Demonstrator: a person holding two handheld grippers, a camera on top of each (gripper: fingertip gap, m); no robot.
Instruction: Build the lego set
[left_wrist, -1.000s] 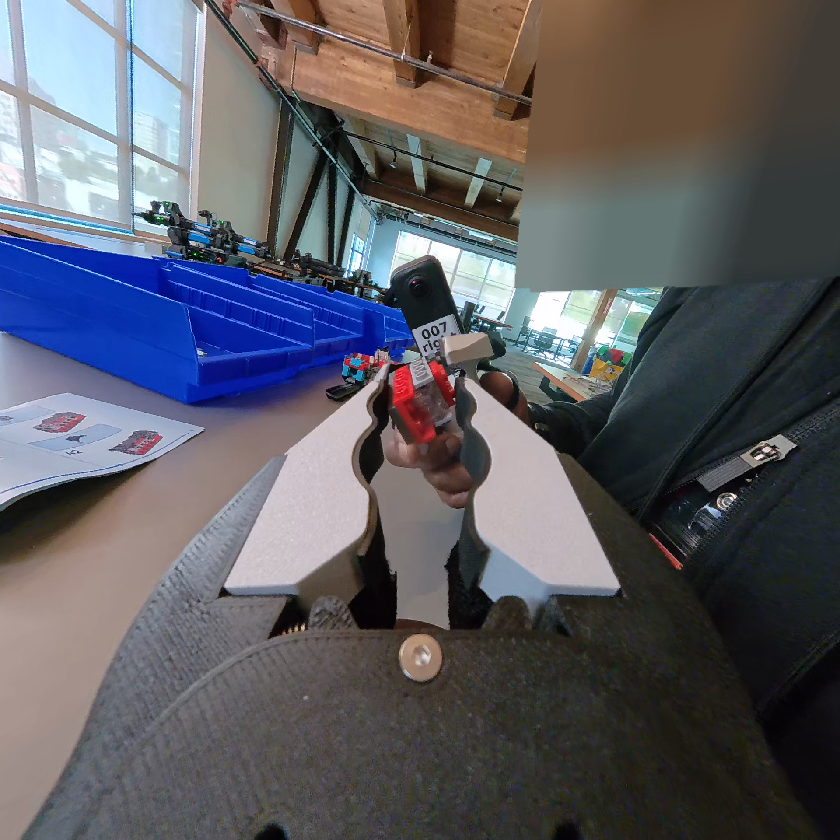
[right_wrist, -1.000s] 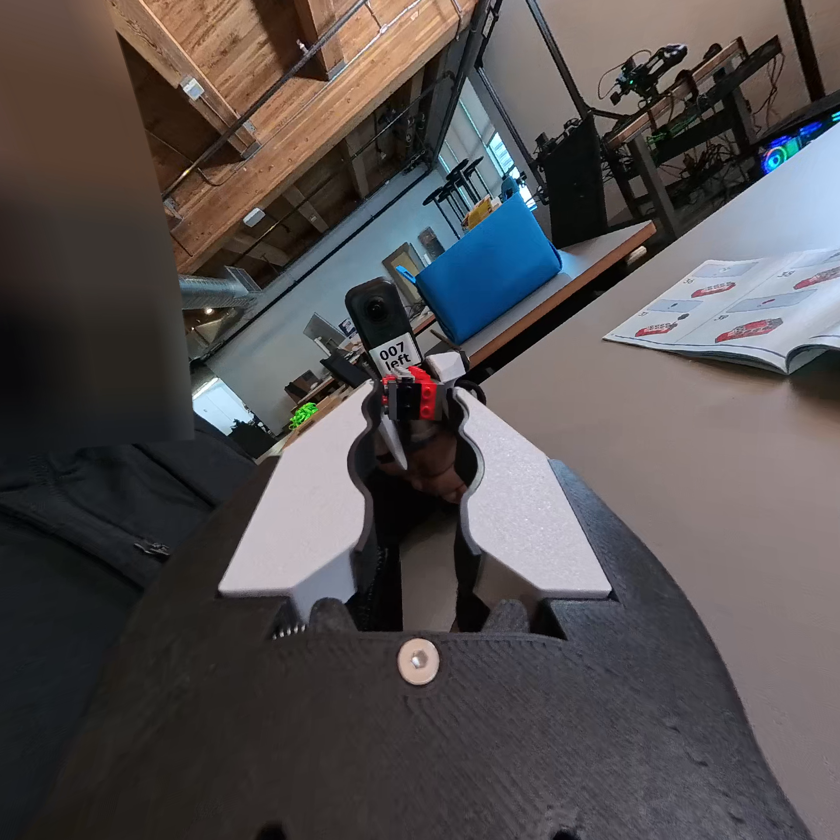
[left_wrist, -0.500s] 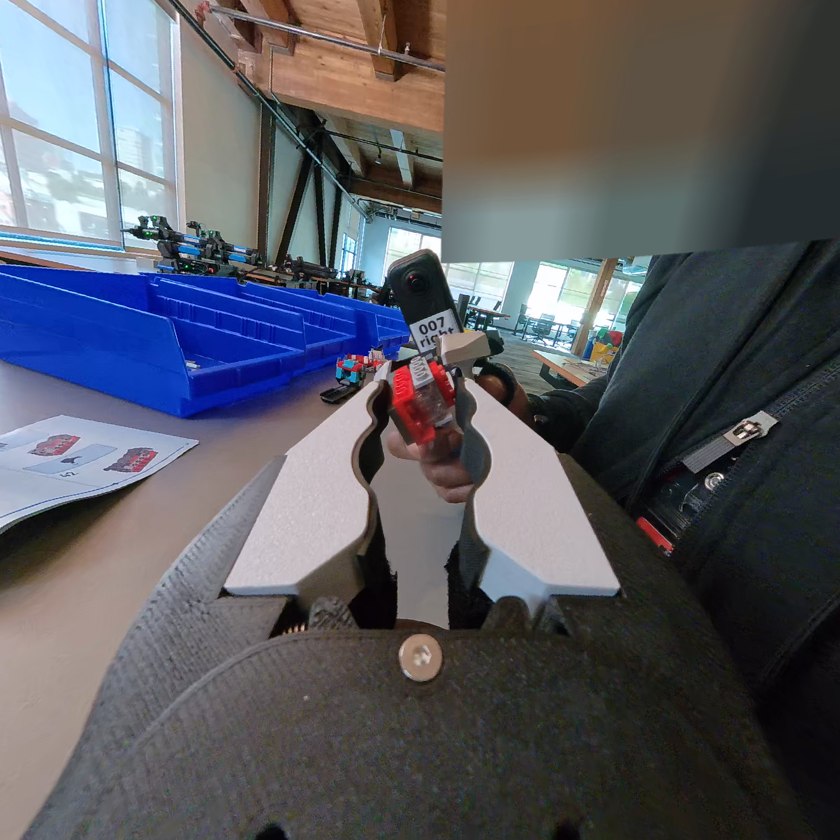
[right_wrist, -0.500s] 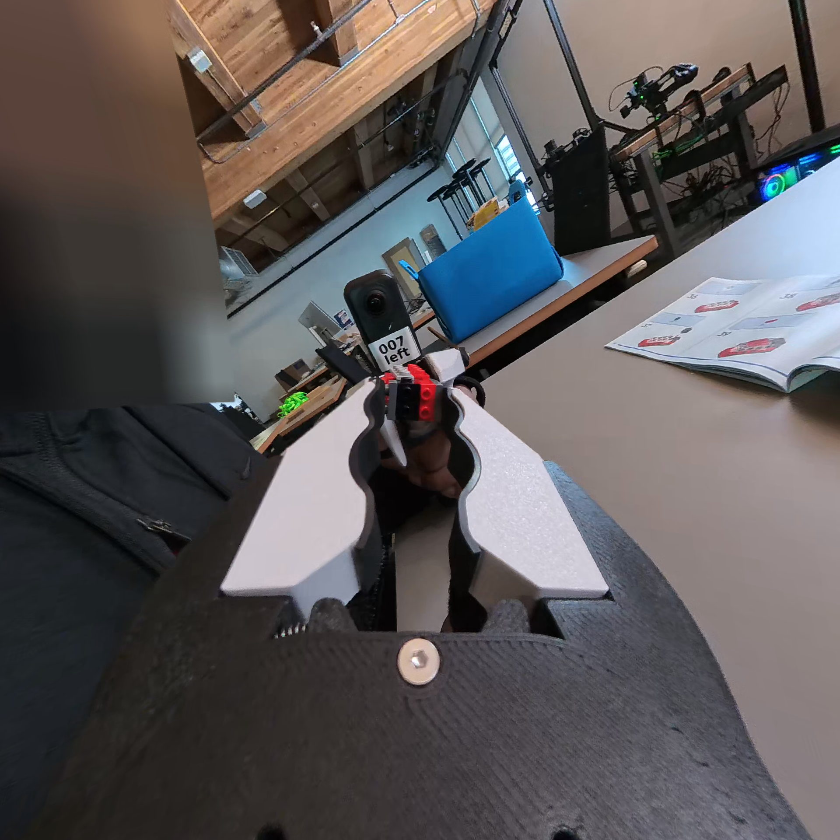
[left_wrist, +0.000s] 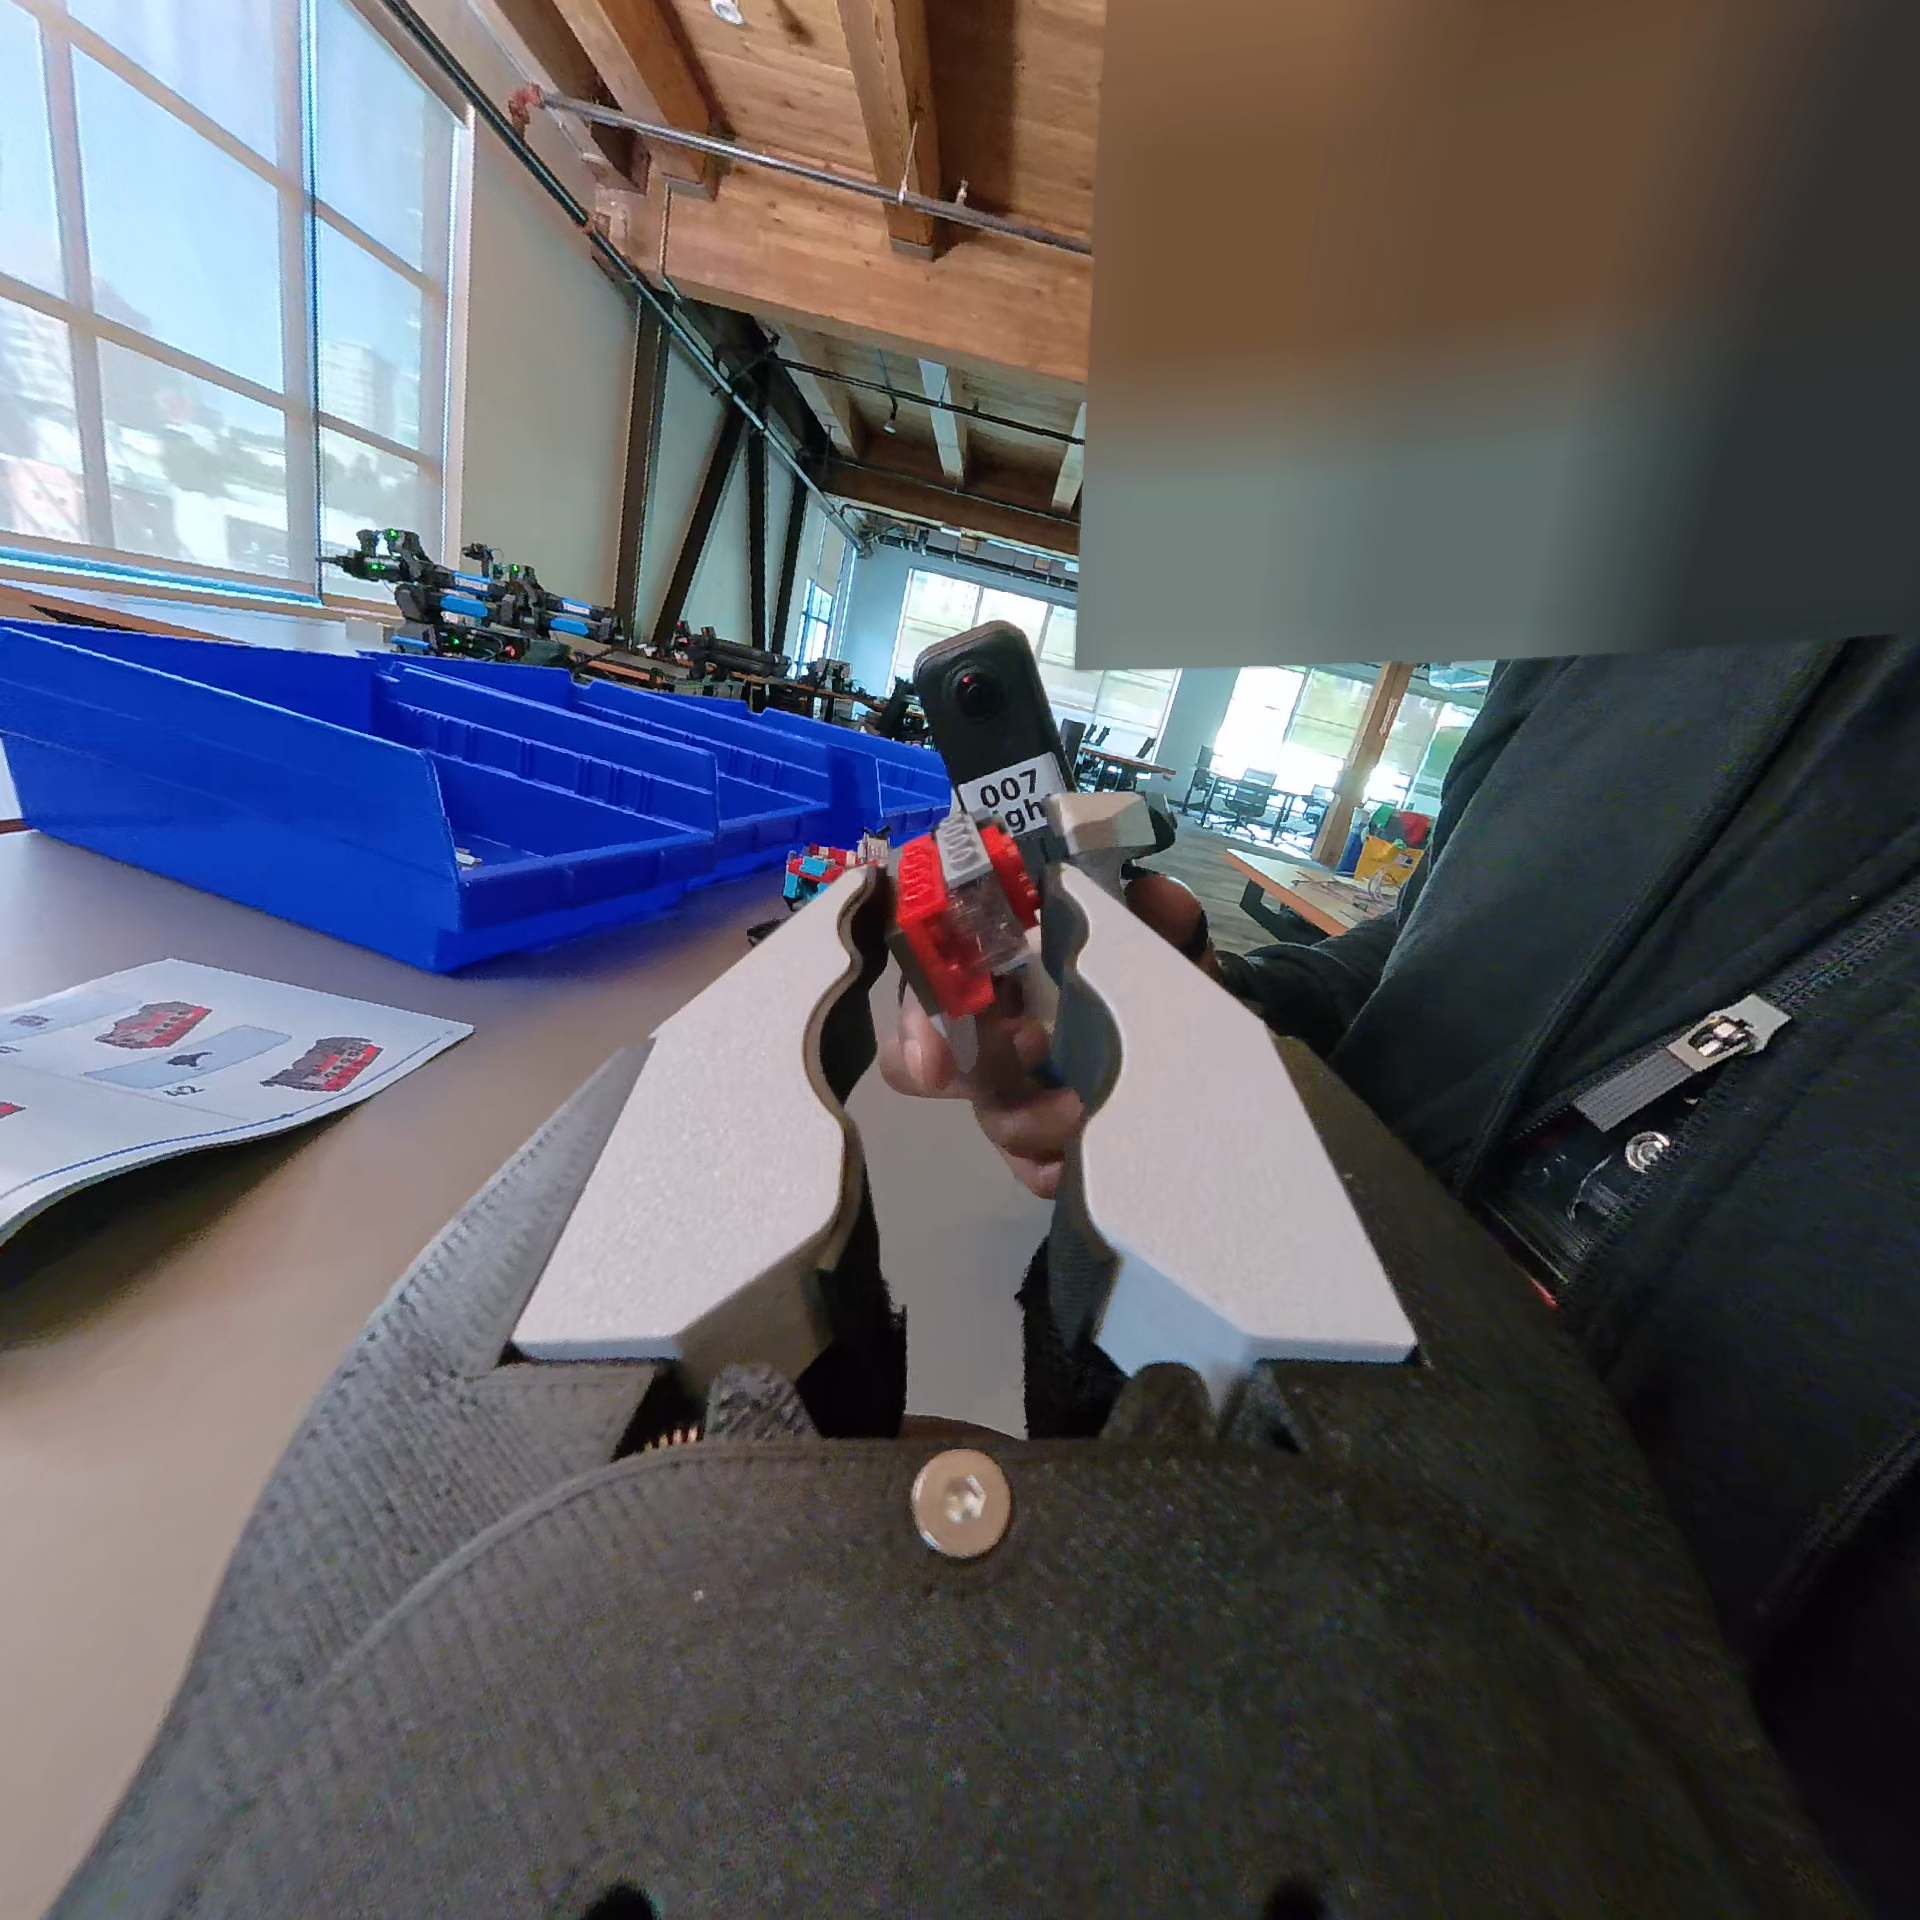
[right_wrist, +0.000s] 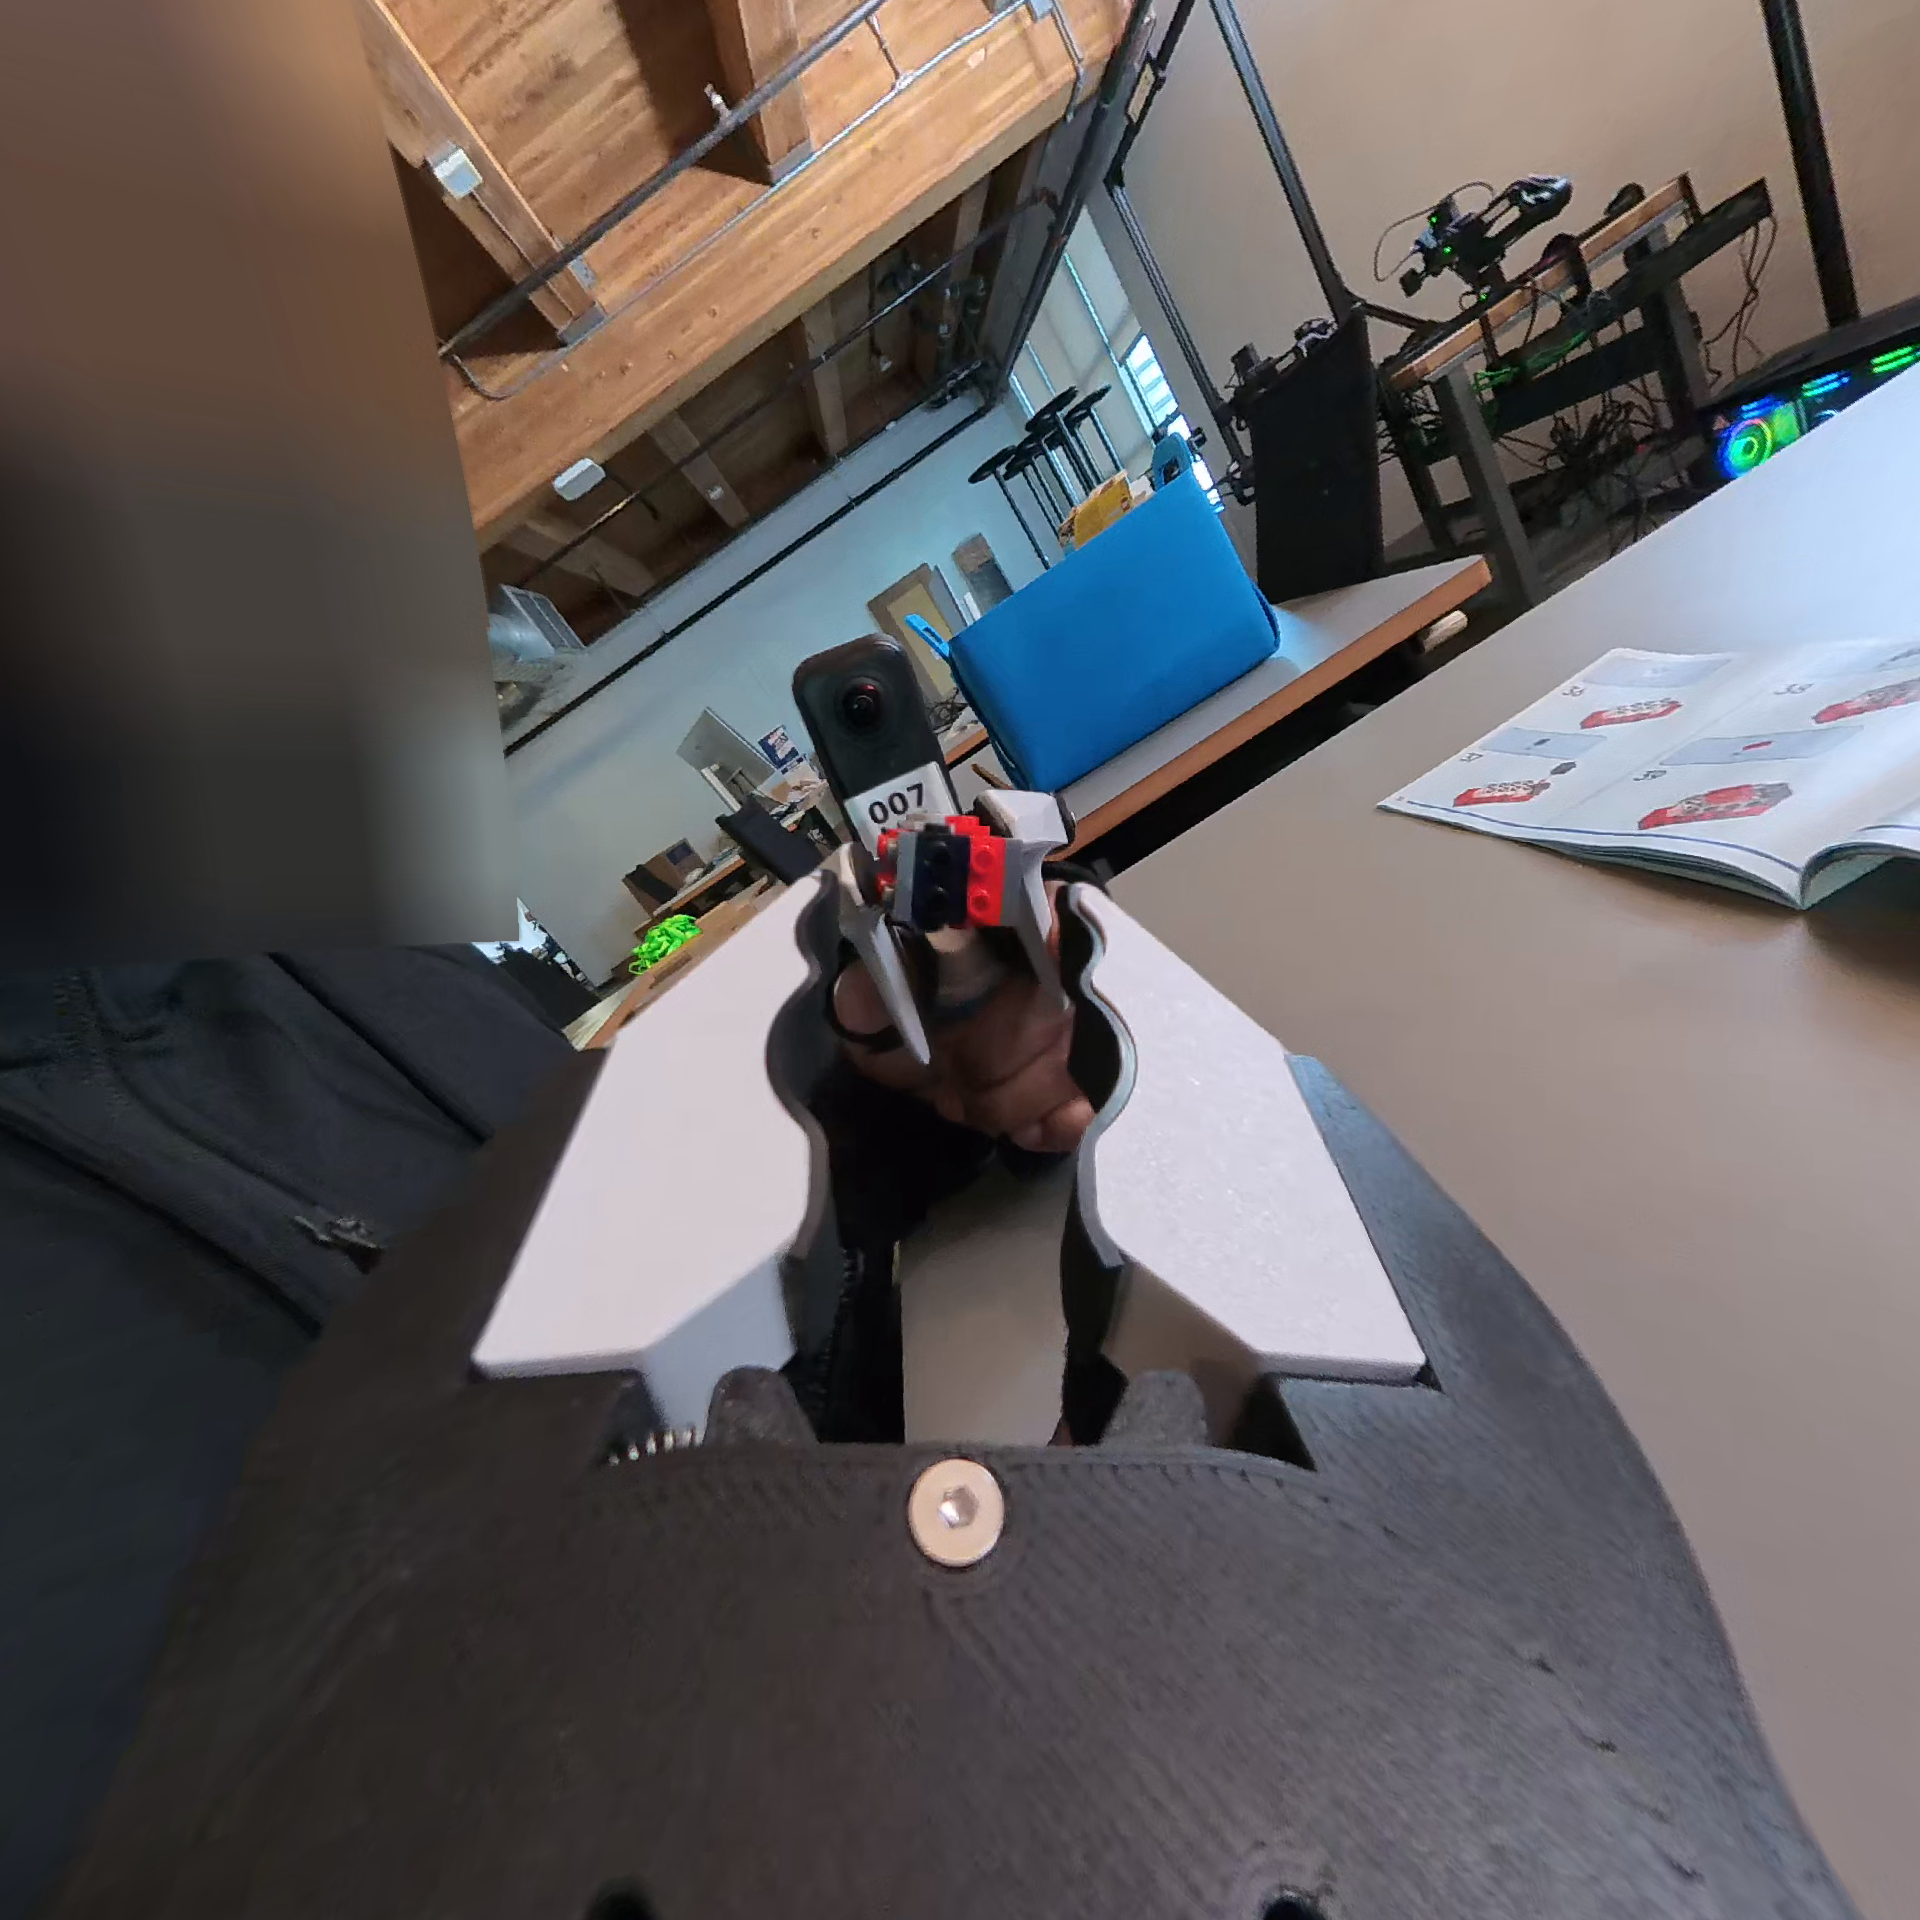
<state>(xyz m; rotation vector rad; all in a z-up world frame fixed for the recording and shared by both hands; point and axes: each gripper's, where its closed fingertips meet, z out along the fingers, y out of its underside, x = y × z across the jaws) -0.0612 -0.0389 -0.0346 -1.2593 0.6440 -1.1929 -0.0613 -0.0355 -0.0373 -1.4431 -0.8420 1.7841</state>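
A small lego model (left_wrist: 961, 925) of red, grey and clear bricks is held in the air over the grey table (left_wrist: 156, 1455). My left gripper (left_wrist: 966, 894) is shut on it, one fingertip on each side. My right gripper (right_wrist: 951, 899) faces the left one and is shut on the same model (right_wrist: 945, 873), which here shows a grey and dark side with red bricks. In the left wrist view, the right gripper's fingers (left_wrist: 1101, 826) touch the model from the far side. A hand (left_wrist: 1018, 1101) shows behind the model.
Blue bins (left_wrist: 416, 790) stand in a row at the far left of the table. An open instruction booklet (left_wrist: 208, 1060) lies on the table and also shows in the right wrist view (right_wrist: 1714, 769). Loose bricks (left_wrist: 821, 868) lie beside the bins. A person's dark jacket (left_wrist: 1662, 987) is close by. Only a small space, under 4 cm, lies between the two pairs of fingers.
Both grippers have tilted and shifted a little together with the model between them. Both grips look the same as before.
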